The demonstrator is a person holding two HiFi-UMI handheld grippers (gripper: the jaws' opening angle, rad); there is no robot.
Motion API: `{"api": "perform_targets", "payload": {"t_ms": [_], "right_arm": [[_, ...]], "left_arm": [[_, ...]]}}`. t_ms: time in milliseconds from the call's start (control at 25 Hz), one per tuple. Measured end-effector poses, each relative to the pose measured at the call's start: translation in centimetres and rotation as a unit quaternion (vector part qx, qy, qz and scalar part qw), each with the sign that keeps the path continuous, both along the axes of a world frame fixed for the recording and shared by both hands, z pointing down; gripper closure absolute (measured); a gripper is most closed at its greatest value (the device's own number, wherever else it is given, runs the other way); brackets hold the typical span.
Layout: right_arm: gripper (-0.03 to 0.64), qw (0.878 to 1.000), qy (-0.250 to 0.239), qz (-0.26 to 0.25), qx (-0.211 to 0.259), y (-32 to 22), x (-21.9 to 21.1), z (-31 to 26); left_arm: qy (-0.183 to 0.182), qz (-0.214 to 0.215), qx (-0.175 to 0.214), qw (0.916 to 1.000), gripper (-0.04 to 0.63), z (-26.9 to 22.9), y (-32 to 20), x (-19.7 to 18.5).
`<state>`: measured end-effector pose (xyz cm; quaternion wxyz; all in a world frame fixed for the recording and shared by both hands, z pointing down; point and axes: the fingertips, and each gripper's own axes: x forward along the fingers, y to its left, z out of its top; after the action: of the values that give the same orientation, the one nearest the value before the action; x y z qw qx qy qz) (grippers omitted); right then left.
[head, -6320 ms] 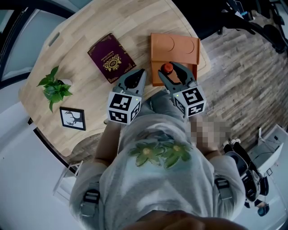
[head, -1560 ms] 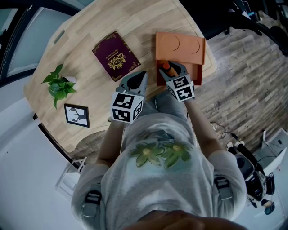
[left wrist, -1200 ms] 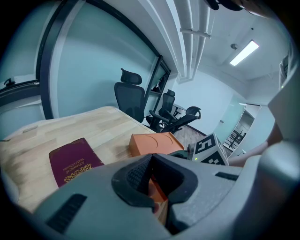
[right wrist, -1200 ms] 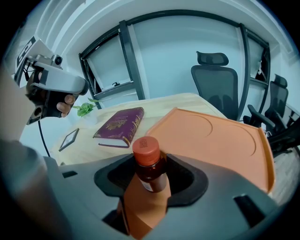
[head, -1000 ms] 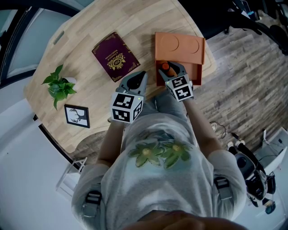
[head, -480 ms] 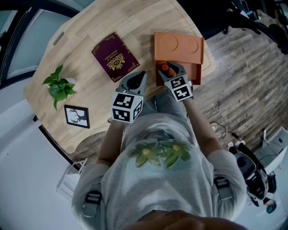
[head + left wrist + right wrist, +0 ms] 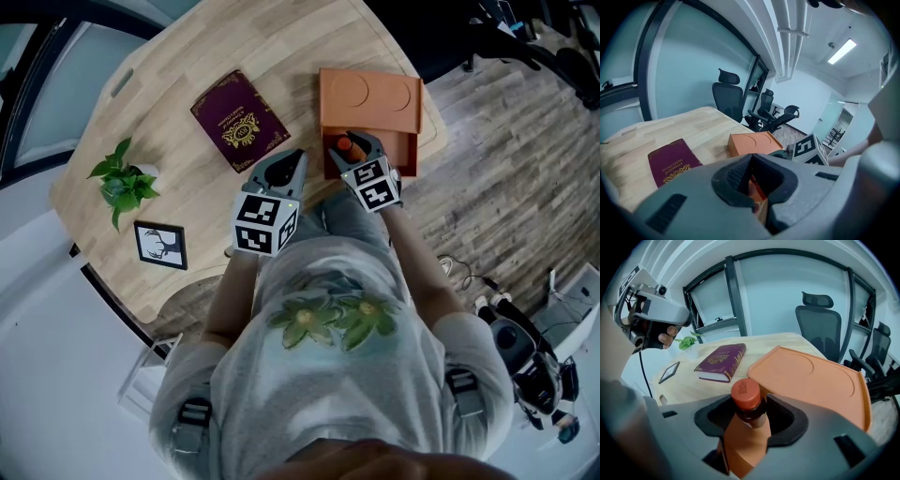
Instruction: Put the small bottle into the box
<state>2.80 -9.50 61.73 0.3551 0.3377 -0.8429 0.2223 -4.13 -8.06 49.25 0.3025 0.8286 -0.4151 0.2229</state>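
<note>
Fingers (image 7: 787, 425) of your right gripper (image 7: 356, 150) are closed on the small bottle (image 7: 746, 397), one pad on each side just below its orange-red cap. The bottle stands upright between them, cap uppermost. In the head view the cap (image 7: 344, 145) sits over the near left corner of the orange box (image 7: 405, 157). The views do not show whether the bottle's base touches the box.

The box lid (image 7: 811, 376) is open, a flat orange panel with two round embossed marks, lying just beyond the bottle on the far side.

Right gripper pose: held low in front of your body with the marker cube (image 7: 375, 186) toward you. The fingers point away from you over the box's near edge.

Fingers (image 7: 731, 176) of your left gripper (image 7: 281, 167) are drawn together, with only a thin slit between the pads and nothing in it. Orange of the box shows through that slit.

Left gripper pose: it is near the front edge of the tabletop (image 7: 187, 66), just left of the box and near the maroon book (image 7: 239, 120). It touches neither, and its camera looks roughly level across the tabletop.

On the tabletop, well to the left, are a small potted plant (image 7: 120, 181) and a picture frame (image 7: 157, 245).
</note>
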Motion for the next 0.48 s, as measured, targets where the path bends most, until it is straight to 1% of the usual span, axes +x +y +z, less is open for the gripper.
{"api": "perform_targets", "payload": {"t_ms": [480], "right_arm": [[0.408, 1.000, 0.016, -0.013, 0.008, 0.83, 0.02, 0.32]], "left_arm": [[-0.001, 0.007, 0.004, 1.0000, 0.588, -0.12, 0.61, 0.09]]}}
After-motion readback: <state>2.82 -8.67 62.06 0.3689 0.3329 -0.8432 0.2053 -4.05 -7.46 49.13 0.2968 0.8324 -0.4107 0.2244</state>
